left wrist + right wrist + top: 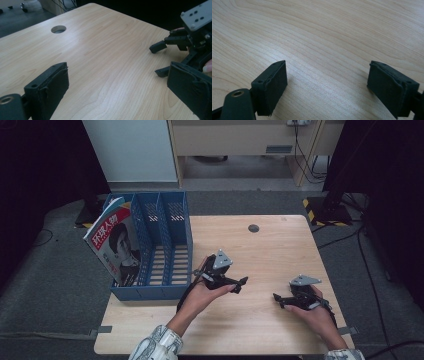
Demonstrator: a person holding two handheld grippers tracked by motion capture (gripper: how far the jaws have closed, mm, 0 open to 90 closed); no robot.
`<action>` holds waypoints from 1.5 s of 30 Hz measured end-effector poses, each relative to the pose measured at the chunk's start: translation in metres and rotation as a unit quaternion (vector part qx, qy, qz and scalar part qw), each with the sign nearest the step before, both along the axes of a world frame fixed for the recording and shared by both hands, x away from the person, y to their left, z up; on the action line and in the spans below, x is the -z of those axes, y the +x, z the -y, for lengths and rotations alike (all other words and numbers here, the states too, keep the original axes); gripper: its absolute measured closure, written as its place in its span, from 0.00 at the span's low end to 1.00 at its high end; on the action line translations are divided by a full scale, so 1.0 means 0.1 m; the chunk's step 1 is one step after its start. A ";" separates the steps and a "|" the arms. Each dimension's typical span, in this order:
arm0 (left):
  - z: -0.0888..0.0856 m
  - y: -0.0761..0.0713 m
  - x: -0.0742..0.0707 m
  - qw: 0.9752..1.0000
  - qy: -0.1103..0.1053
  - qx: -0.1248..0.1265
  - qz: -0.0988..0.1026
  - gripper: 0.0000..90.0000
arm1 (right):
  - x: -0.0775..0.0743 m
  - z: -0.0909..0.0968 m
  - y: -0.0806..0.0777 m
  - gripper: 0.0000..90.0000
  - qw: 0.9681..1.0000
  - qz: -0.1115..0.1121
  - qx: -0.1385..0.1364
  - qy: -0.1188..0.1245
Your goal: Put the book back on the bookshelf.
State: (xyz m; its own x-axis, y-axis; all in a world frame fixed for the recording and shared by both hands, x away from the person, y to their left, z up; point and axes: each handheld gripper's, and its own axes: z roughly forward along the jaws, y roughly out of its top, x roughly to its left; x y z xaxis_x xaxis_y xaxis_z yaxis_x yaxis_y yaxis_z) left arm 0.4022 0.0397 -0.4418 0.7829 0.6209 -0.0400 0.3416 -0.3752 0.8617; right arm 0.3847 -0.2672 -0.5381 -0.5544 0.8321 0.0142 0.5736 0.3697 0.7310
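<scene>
A light wooden table with a round cable hole near its far edge stands on grey carpet. Beyond the table, a pale blue-white panel sits beside a beige wooden desk. Black curtains hang to either side of the table. Cables trail across the carpet to its right.

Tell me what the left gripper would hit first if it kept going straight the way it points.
Probably the right gripper: the left gripper aims across the bare table toward it, and the left gripper view shows its open jaws ahead at the right. Depth is unclear, so it might pass just beside it.
</scene>
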 end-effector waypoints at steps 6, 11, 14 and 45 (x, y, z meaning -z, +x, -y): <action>0.09 0.06 0.16 1.000 0.001 -0.011 -0.022 0.05 | 0.00 0.00 0.00 0.18 1.000 0.000 -0.002 -0.001; 0.15 0.11 0.34 0.999 0.018 -0.020 -0.040 0.05 | 0.00 0.00 0.00 0.18 1.000 0.002 -0.003 -0.003; 0.17 0.16 0.48 0.997 0.039 -0.022 -0.054 0.05 | 0.00 0.00 -0.01 0.18 1.000 0.003 -0.003 -0.003; 0.15 0.40 0.96 0.988 0.104 -0.086 -0.073 0.05 | 0.00 0.00 -0.01 0.17 1.000 0.001 -0.006 -0.002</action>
State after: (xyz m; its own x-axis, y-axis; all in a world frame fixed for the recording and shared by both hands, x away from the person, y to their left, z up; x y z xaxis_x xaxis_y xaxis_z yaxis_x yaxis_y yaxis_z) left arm 0.4420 0.0244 -0.5378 0.6601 0.7512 -0.0022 0.5305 -0.4640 0.7094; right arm 0.3838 -0.2674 -0.5382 -0.5640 0.8257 0.0097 0.5681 0.3794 0.7302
